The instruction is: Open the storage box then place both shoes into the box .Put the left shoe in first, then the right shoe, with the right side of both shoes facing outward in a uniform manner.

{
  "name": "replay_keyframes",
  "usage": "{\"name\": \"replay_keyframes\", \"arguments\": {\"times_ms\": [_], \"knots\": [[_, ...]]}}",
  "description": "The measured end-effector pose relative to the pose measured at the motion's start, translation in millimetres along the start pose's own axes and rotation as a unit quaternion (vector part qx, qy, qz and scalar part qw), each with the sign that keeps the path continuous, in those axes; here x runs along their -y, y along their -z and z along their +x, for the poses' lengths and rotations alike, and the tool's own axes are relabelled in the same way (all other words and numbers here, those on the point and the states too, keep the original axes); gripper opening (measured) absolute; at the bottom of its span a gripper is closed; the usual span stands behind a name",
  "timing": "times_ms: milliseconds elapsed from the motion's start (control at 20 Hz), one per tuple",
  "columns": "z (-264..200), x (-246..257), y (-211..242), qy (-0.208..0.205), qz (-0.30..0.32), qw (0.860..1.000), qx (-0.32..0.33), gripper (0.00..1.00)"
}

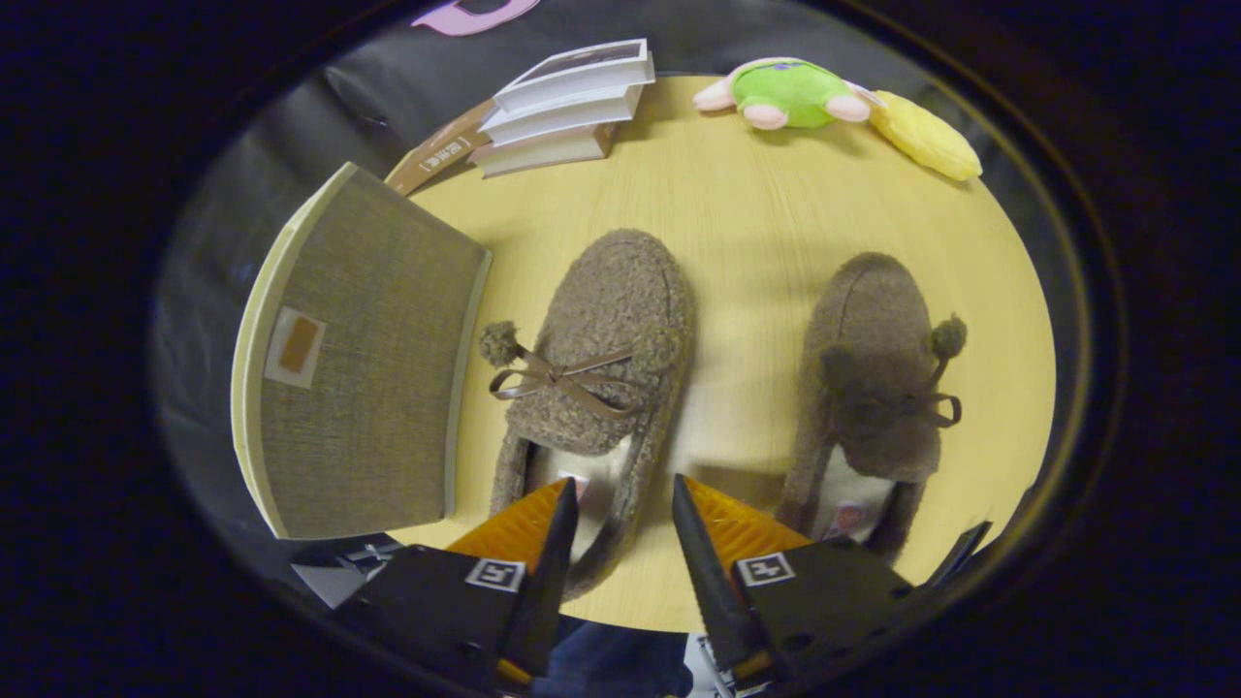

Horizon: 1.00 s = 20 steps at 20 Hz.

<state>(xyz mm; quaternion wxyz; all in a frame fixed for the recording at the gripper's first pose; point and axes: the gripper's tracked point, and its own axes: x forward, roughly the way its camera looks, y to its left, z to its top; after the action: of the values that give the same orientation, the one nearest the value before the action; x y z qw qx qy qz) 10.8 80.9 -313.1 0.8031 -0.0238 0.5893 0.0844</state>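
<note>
Two brown fuzzy slippers with bows and pompoms lie on the round wooden table (756, 233), toes pointing away from me. The left shoe (596, 368) lies just ahead of my gripper (620, 494), its heel rim sitting between the two fingers. My gripper is open and the fingers are not pressing on the heel. The right shoe (877, 388) lies to the right of the fingers. The storage box (364, 359), grey fabric with a small label and its lid shut, stands to the left of the left shoe.
A stack of books (567, 102) lies at the far side of the table, beyond the box. A green plush toy (790, 92) and a yellow plush (926, 136) lie at the far right rim. Bare tabletop spreads between the shoes and beyond them.
</note>
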Motion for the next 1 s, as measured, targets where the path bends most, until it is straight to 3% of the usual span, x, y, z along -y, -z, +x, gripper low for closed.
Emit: {"name": "replay_keyframes", "arguments": {"times_ms": [150, 300, 500, 1000], "knots": [[5.3, -5.2, 3.4, -0.003, 0.000, 1.000, -0.011, 0.42], [7.0, -0.3, 3.1, 0.022, 0.009, 1.000, -0.010, 0.14], [8.0, -2.7, 2.8, 0.016, 0.007, 1.000, -0.001, 0.04], [-27.4, -24.8, -4.1, -0.076, 0.092, 0.993, 0.023, 0.03]]}}
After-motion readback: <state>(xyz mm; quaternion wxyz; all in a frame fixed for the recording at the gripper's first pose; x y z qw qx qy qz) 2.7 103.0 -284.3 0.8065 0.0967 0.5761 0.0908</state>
